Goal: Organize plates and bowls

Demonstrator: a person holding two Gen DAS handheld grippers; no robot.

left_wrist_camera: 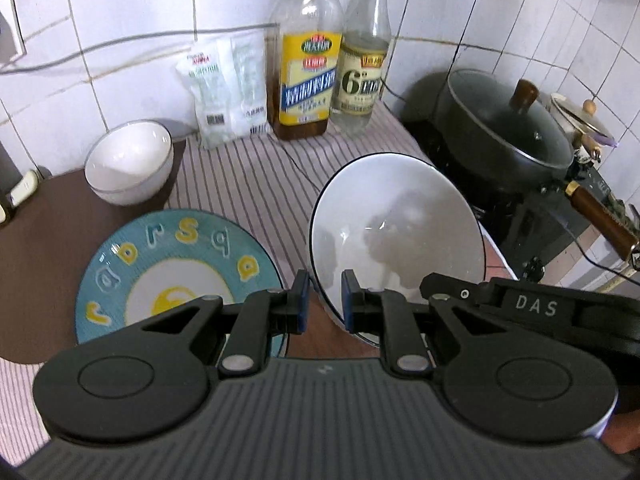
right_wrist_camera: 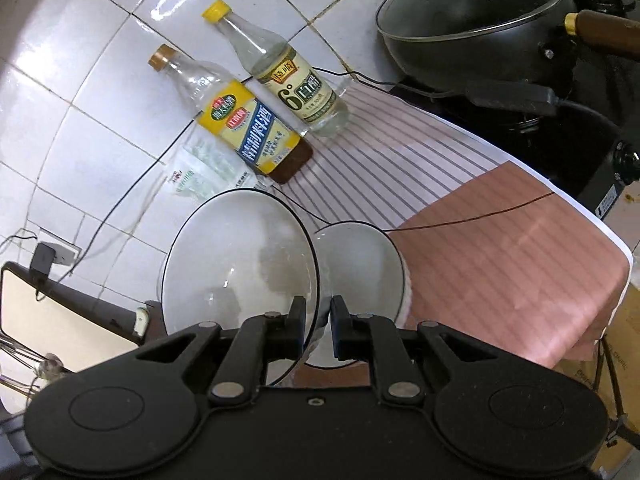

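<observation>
In the left wrist view my left gripper (left_wrist_camera: 325, 300) is shut on the near rim of a tilted white bowl (left_wrist_camera: 396, 232) with a thin dark rim, lifted above the counter. A teal plate (left_wrist_camera: 176, 264) with yellow letters lies flat to its left, and a small white bowl (left_wrist_camera: 130, 162) stands behind on a brown mat. In the right wrist view my right gripper (right_wrist_camera: 318, 320) is shut on the rim of a large white dark-rimmed bowl (right_wrist_camera: 240, 264). A smaller white bowl (right_wrist_camera: 360, 264) sits right beside it. I cannot tell whether both grippers hold one bowl.
Two bottles (left_wrist_camera: 308, 64) (left_wrist_camera: 364, 60) and white packets (left_wrist_camera: 224, 88) stand against the tiled wall. A lidded black wok (left_wrist_camera: 508, 128) sits on the stove at the right, its wooden handle (left_wrist_camera: 600, 220) jutting out. A thin cable (right_wrist_camera: 472, 220) crosses the striped cloth (right_wrist_camera: 400, 148).
</observation>
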